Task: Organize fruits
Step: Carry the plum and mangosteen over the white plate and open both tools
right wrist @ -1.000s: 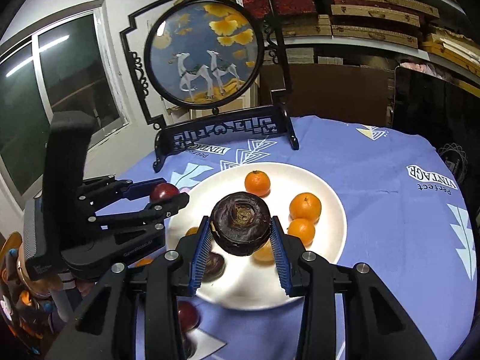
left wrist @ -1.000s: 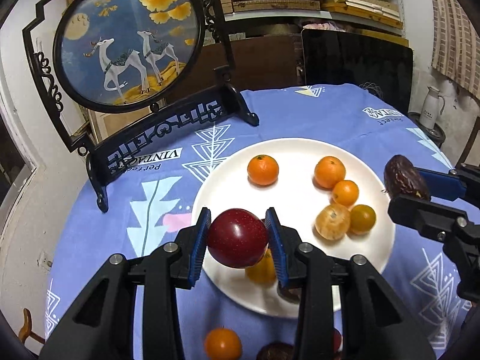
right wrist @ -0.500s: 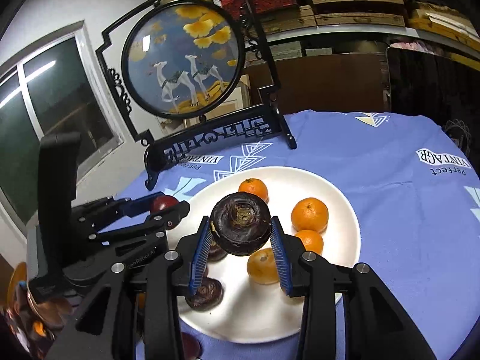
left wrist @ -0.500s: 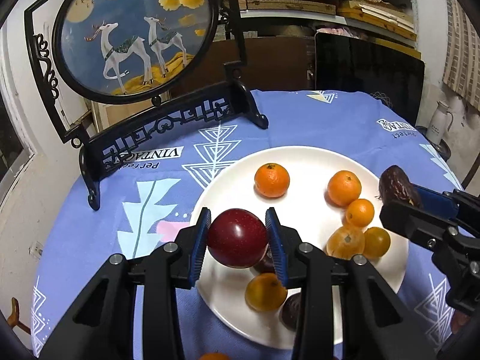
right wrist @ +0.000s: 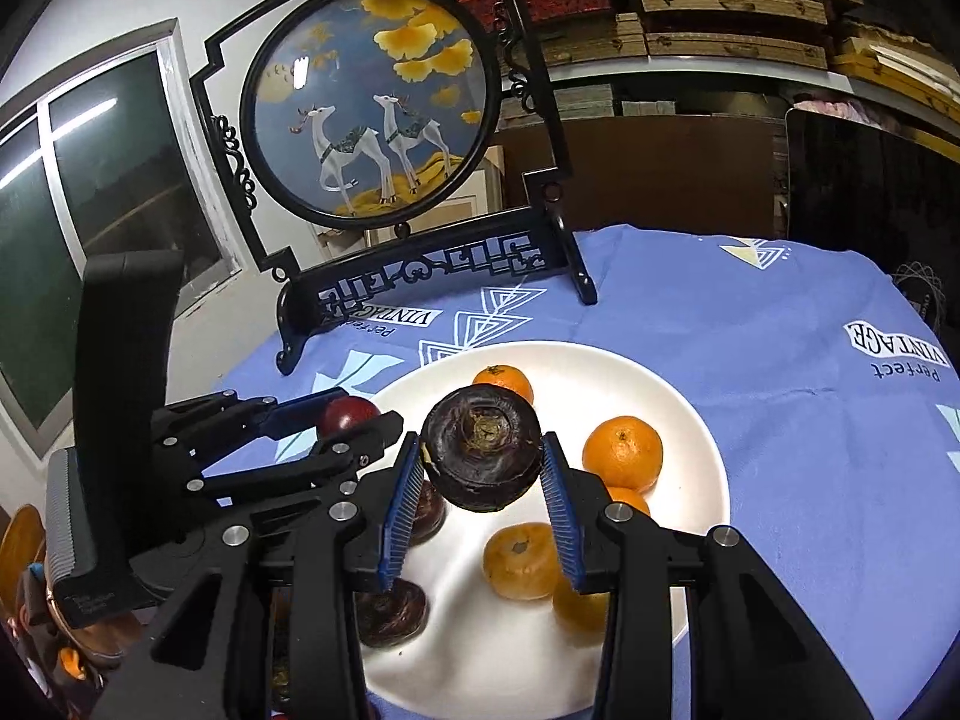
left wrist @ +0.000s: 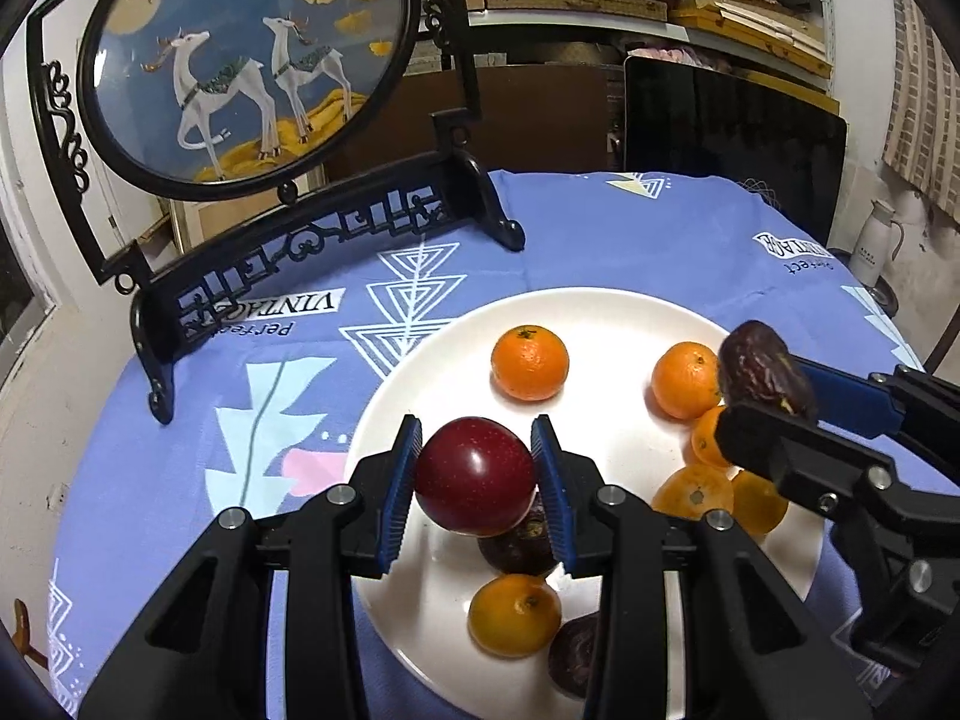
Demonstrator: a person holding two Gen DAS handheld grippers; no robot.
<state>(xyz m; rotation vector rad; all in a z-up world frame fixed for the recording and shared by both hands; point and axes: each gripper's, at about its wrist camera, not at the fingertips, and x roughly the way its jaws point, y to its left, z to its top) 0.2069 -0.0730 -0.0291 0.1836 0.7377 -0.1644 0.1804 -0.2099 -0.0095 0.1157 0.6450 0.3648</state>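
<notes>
Left gripper (left wrist: 474, 483) is clamped on a smooth, slippery-looking round red plum (left wrist: 474, 483) over the white round plate's (left wrist: 600, 312) left edge, while right gripper (right wrist: 480, 480) pinches 1 wrinkly dark-brown passion fruit (right wrist: 480, 456) by its sides, probably light and dentable.

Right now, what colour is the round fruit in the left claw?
Dark red, shiny; the round fruit shows best in the left wrist view.

Left gripper (left wrist: 475, 481) and right gripper (right wrist: 480, 471) angle downward side by side above the white plate (left wrist: 606, 312), each clamped on a fruit.
</notes>
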